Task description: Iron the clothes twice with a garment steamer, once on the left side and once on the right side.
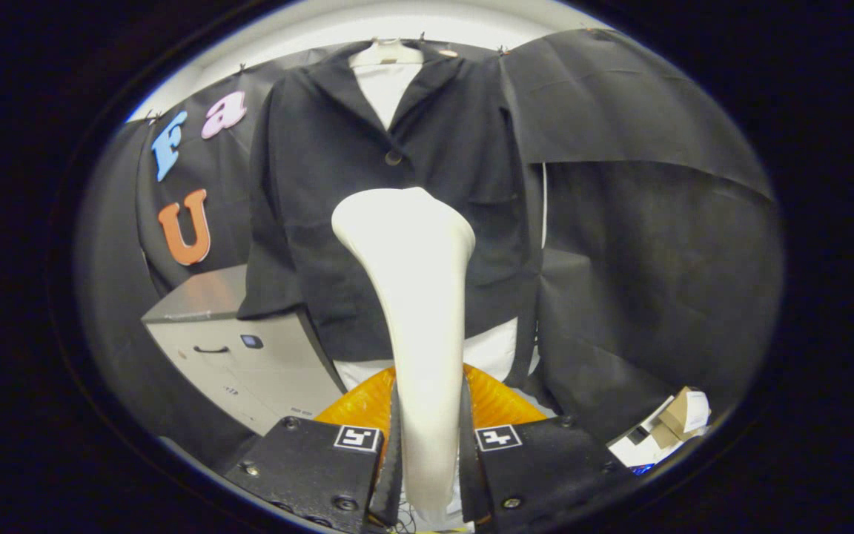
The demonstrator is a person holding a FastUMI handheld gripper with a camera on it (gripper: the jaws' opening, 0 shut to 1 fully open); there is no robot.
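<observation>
Black cloth walls back a dark jacket (390,200) on a hanger (386,53). Clamped between both fingers of the gripper (427,452), the white garment steamer (416,297) rises before the jacket's front.

The steamer (412,297) looked smooth, faintly glossy plastic. The jacket (323,185) was matt woven cloth — the cabinet (264,363) dull, brushed-looking metal.
</observation>
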